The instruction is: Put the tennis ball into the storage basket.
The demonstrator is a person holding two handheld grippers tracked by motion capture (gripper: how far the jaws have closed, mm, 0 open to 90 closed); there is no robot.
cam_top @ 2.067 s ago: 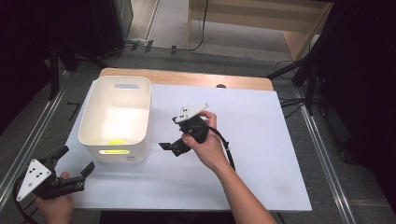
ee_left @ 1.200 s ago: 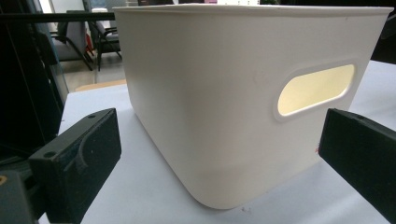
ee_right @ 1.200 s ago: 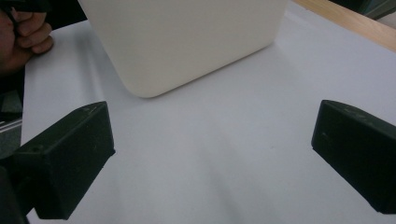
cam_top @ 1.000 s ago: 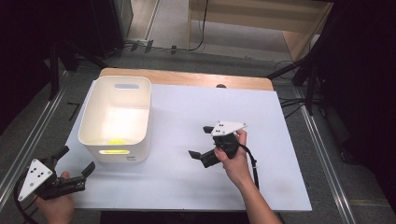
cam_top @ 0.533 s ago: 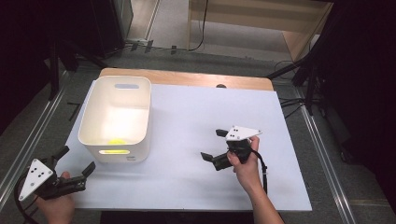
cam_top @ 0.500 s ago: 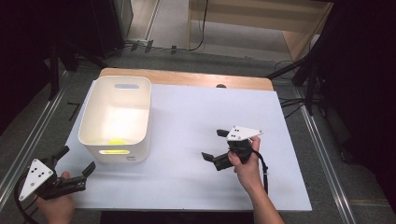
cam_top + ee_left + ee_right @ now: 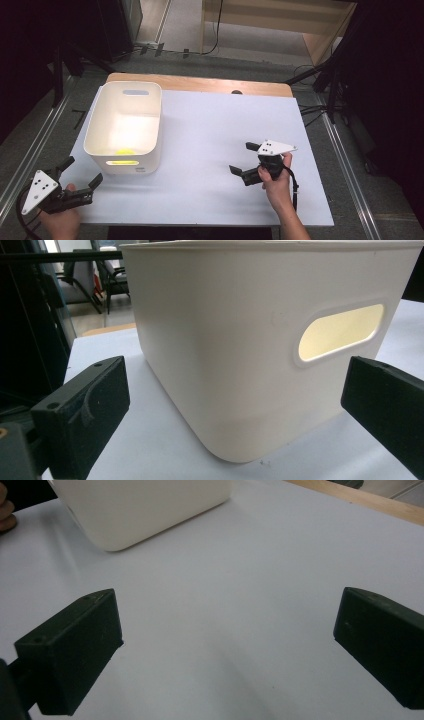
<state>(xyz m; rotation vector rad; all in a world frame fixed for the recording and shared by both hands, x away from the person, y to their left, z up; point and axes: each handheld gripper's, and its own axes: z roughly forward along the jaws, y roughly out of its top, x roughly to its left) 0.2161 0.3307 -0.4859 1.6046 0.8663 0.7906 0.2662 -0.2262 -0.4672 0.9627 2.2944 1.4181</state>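
1. A white plastic bin (image 7: 124,127) stands on the counter (image 7: 210,130) near its far left corner, upright and open at the top, with an oblong handle slot in each short wall.
2. Something small and yellow (image 7: 125,150) lies on the bin's floor against the near wall; what it is cannot be made out.
3. The left gripper (image 7: 80,172) is held at the near left corner of the counter, just short of the bin's near wall and apart from it, pointing toward the bin.
4. Its fingers (image 7: 82,415) are spread wide with nothing between them; in the left gripper view the bin's near wall and its handle slot (image 7: 341,331) stand straight ahead of them.
5. The left hand (image 7: 60,220) grips the tool's body at the counter's near edge, with the grey three-cornered plate on top.
6. The right gripper (image 7: 245,160) is over the right half of the counter, nearer the near edge, well apart from the bin and pointing left toward it.
7. Its fingers (image 7: 70,650) are also spread wide and empty, with bare white counter below and between them.
8. In the right gripper view a lower corner of the bin (image 7: 145,510) shows farther off at the top left.
9. The right hand (image 7: 275,182) holds that tool from the near side, its cable looping beside the wrist.
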